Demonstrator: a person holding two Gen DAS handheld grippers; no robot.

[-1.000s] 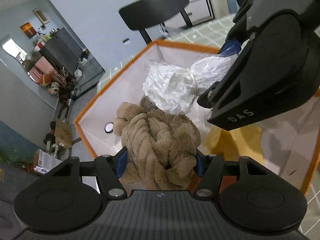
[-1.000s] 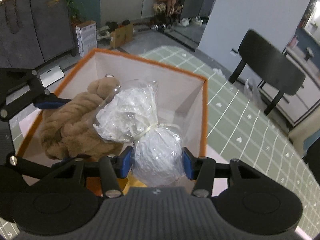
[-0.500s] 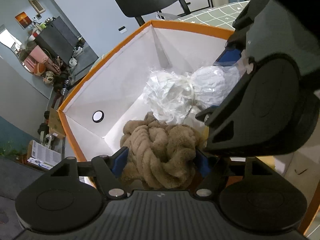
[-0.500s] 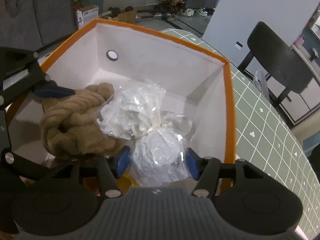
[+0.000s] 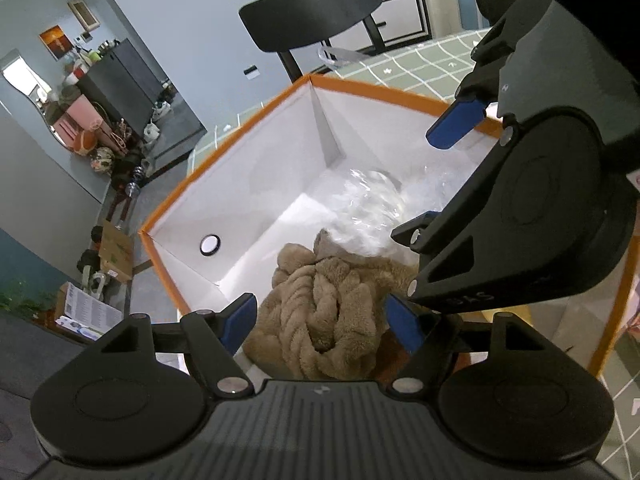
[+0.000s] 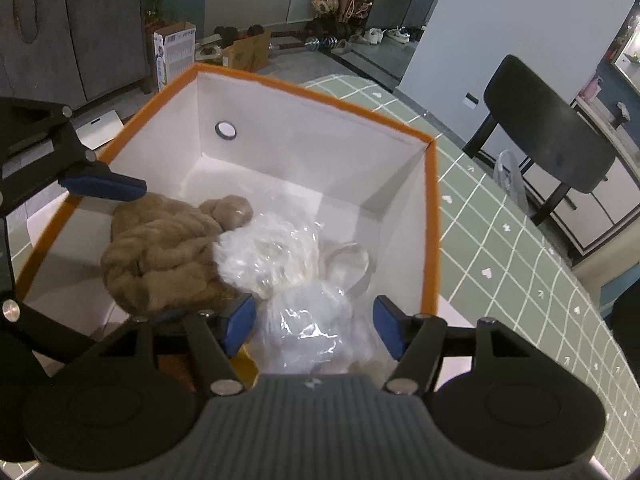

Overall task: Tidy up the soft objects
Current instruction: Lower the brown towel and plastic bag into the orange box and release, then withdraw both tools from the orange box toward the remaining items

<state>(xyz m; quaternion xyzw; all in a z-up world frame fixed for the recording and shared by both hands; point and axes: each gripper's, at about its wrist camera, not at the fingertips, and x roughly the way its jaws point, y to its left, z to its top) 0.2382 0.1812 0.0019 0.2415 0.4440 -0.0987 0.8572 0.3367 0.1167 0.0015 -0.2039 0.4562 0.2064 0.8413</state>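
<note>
A brown knotted plush lies on the floor of a white box with an orange rim. My left gripper hangs over it, its blue pads wide apart and clear of the plush on both sides. A clear plastic bag of white stuffing rests beside the plush in the same box. The jaws of my right gripper are opening, the bag between them with a gap at each pad. The bag is partly hidden behind the right gripper's body in the left wrist view.
The box stands on a green gridded tablecloth. A black chair stands beyond the table edge. Cardboard boxes and clutter line the floor by dark cabinets. Something yellow shows under the bag at the box's near side.
Both pairs of jaws have widened and let go. The plush and the bag, gripped over the box before, have sunk onto its floor.
</note>
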